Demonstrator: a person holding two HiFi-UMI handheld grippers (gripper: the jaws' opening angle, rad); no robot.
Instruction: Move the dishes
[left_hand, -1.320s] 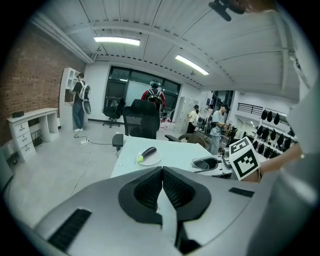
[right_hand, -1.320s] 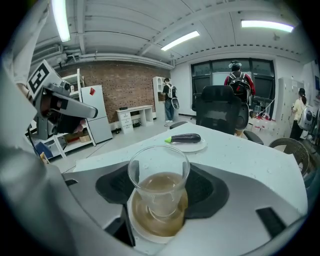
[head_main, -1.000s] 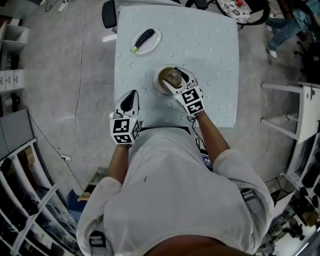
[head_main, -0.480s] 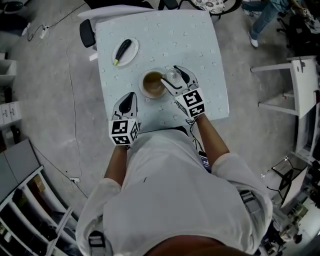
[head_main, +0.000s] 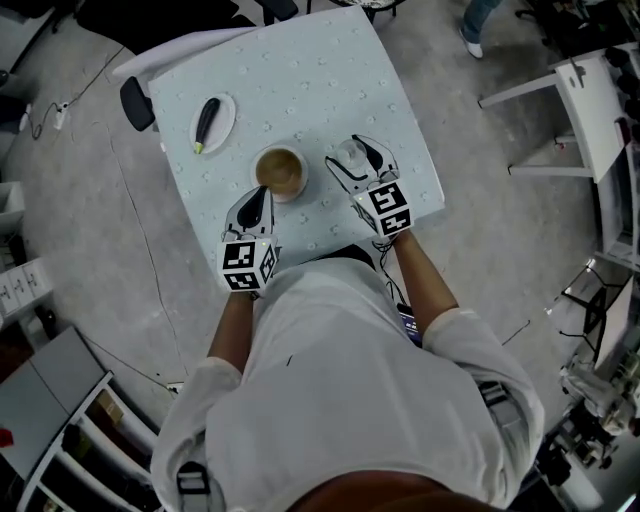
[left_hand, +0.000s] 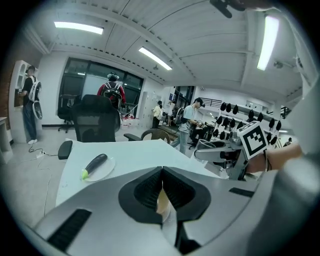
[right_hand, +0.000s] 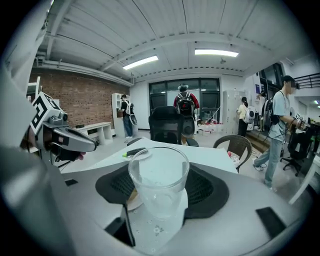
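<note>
A clear glass (head_main: 351, 156) (right_hand: 159, 184) stands upright between the jaws of my right gripper (head_main: 352, 152) (right_hand: 160, 194), which is shut on it, just right of a brown bowl (head_main: 280, 172) on the pale blue table (head_main: 330, 80). My left gripper (head_main: 254, 203) (left_hand: 162, 186) hangs near the table's front edge, just left of and in front of the bowl. Its pads meet and hold nothing. A white plate with a dark eggplant (head_main: 211, 122) (left_hand: 96, 165) lies at the far left of the table.
A black office chair (head_main: 137, 103) stands off the table's far left corner. White shelving (head_main: 560, 80) stands to the right on the grey floor. The gripper views show several people standing in the room behind the table.
My right gripper has carried the glass off the brown bowl and to the right of it. The left gripper has kept close to the front edge. The head view has swung round.
</note>
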